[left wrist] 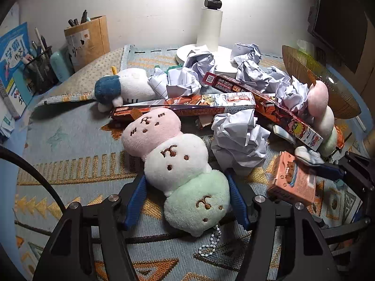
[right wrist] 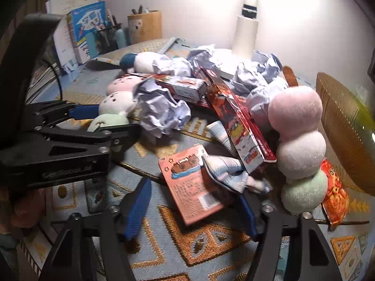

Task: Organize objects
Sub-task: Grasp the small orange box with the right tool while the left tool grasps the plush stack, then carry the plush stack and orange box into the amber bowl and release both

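Plush toys, crumpled paper and printed boxes lay heaped on the worktop's patterned woven cloth (left wrist: 70,171), so the sorting looked barely begun. Nearest the left tool (left wrist: 187,201) lay a three-ball plush skewer of pink, white and green (left wrist: 178,161), flat on the cloth; the blue fingers (left wrist: 137,201) stood either side of its green end, partly closed and just beside the fur, though whether they already pressed it I could not tell. The right tool (right wrist: 191,210) was likewise half closed about a flat pink card packet printed with a brown animal (right wrist: 194,185), one corner of which sat under a crumpled blue-white cloth (right wrist: 229,171); contact was blurred there too. The step in hand seemed a double pick-up. Next, each tool would probably need to close firmly and lift clear, the packet sliding free of the cloth without dragging the long red printed box (right wrist: 241,126) beside it.
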The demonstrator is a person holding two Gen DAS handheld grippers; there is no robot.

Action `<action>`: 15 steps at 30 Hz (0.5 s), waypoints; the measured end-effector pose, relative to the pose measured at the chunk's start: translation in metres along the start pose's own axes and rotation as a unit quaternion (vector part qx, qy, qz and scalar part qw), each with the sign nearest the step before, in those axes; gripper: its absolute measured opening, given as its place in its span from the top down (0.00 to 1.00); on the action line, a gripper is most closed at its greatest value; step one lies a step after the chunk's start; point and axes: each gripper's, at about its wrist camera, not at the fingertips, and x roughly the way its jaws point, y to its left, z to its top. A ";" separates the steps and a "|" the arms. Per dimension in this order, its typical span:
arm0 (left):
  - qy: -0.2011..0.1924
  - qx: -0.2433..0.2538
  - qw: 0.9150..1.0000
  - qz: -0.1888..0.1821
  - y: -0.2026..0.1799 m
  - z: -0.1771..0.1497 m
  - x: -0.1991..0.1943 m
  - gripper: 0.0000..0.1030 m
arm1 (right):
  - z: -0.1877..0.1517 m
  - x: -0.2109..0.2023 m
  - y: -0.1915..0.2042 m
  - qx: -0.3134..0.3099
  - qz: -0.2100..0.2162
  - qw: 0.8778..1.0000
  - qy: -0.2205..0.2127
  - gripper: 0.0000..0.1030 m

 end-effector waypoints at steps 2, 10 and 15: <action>0.000 -0.003 1.000 0.000 0.001 -0.001 -0.001 0.42 | -0.004 -0.003 0.009 -0.023 -0.005 1.000 -0.010 0.58; 0.000 0.000 1.000 -0.028 0.001 -0.033 -0.037 0.44 | -0.031 -0.028 0.014 0.000 0.020 1.000 -0.007 0.59; 0.013 0.042 0.999 -0.025 -0.009 -0.072 -0.074 0.44 | -0.074 -0.061 0.011 0.037 0.076 0.996 -0.009 0.59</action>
